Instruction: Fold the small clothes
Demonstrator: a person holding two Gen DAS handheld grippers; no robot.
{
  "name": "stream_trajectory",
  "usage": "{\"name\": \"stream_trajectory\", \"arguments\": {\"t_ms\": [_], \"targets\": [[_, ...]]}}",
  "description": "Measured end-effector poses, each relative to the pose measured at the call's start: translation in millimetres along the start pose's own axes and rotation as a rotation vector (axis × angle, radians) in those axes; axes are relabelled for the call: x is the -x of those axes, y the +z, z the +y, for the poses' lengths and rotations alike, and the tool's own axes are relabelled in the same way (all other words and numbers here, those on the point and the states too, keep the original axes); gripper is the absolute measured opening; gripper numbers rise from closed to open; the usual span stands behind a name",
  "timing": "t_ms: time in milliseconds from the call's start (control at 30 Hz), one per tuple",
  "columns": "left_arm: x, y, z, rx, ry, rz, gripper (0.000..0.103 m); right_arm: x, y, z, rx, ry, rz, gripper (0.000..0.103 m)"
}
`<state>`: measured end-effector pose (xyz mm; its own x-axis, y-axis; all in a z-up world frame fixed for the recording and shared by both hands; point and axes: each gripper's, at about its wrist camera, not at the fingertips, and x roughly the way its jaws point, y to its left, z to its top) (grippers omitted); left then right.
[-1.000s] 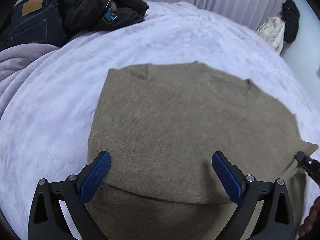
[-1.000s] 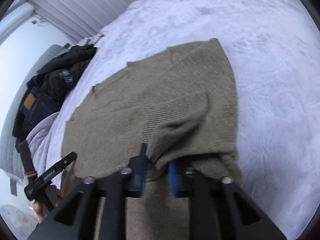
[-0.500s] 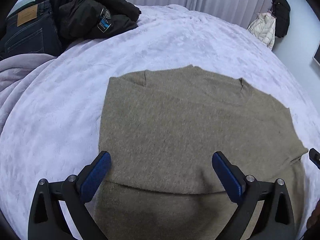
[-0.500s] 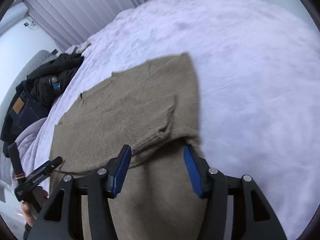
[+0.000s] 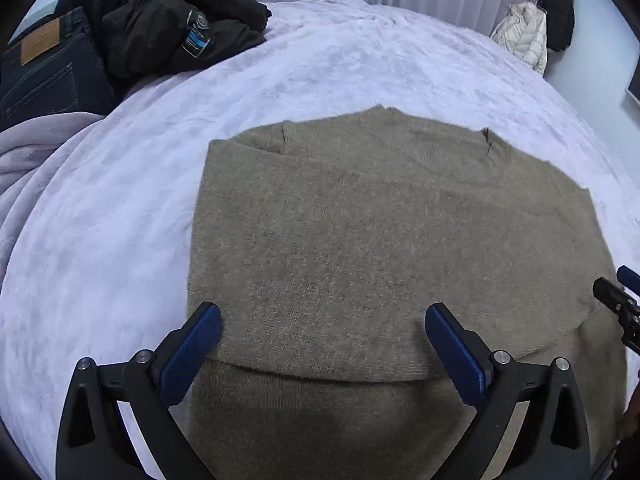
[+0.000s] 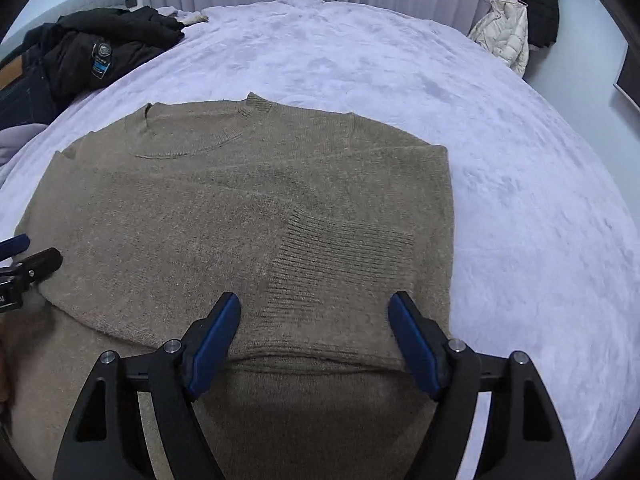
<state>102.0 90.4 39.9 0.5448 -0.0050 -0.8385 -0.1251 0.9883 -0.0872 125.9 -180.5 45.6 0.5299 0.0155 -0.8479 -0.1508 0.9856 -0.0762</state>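
Observation:
A brown-grey knit sweater (image 5: 380, 240) lies flat on the lilac bed cover, with both sleeves folded in over the body. Its neck opening (image 6: 192, 132) points away from me and a ribbed cuff (image 6: 332, 256) rests on top near the right side. My left gripper (image 5: 324, 332) is open and empty, hovering over the near left part of the sweater. My right gripper (image 6: 316, 328) is open and empty over the near right part, just behind the cuff. Each gripper's tip shows at the edge of the other's view.
A pile of black jackets (image 5: 168, 32) and dark jeans (image 5: 44, 76) lies at the far left of the bed (image 5: 380, 64). A lilac blanket (image 5: 28, 160) bunches at the left. Coats (image 6: 516, 20) hang at the far right wall by grey curtains.
My right gripper let go of the sleeve, opened and pulled back; the sleeve now lies flat across the sweater. My left gripper stayed open and rose slightly.

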Motion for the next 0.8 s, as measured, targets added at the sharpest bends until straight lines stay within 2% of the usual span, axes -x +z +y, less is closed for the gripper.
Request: {"name": "stream_trajectory", "arguments": {"t_ms": [67, 167, 233, 267, 300, 367, 533, 600, 733, 800], "targets": [[7.6, -6.6, -4.7, 0.017, -0.039, 0.022, 0.102, 23.2, 1.4, 5.0, -0.016, 0.048, -0.045, 0.081], [0.3, -31.7, -20.9, -0.039, -0.085, 0.124, 0.102, 24.2, -9.7, 17.4, -0.054, 0.116, 0.045, 0.081], [-8.5, -55.4, -24.4, -0.103, -0.009, 0.145, 0.102, 9.8, -24.7, 29.4, -0.029, 0.109, 0.117, 0.081], [-7.9, -64.9, -23.5, -0.124, 0.003, 0.138, 0.102, 0.7, -37.4, 33.7, 0.007, 0.077, 0.160, 0.081], [-2.0, -73.7, -19.3, -0.129, -0.009, 0.116, 0.102, -1.9, -50.0, 38.7, 0.053, 0.049, 0.162, 0.081], [13.2, -90.5, -7.9, -0.127, -0.022, 0.099, 0.102, 16.5, -71.5, 41.5, 0.104, 0.037, 0.088, 0.082], [47.6, -138.3, 14.1, -0.178, -0.013, 0.043, 0.102, 54.3, -126.2, 26.1, 0.135, 0.089, 0.052, 0.083], [58.4, -154.7, 18.7, -0.207, 0.020, 0.021, 0.103, 68.0, -148.6, 19.7, 0.163, 0.100, 0.038, 0.084], [74.7, -172.1, 39.4, -0.189, -0.019, 0.050, 0.103, 85.5, -172.7, 11.8, 0.250, 0.126, 0.040, 0.084], [88.2, -172.6, 41.6, -0.206, 0.005, 0.050, 0.102, 97.2, -178.7, 9.7, 0.324, 0.139, 0.045, 0.084]]}}
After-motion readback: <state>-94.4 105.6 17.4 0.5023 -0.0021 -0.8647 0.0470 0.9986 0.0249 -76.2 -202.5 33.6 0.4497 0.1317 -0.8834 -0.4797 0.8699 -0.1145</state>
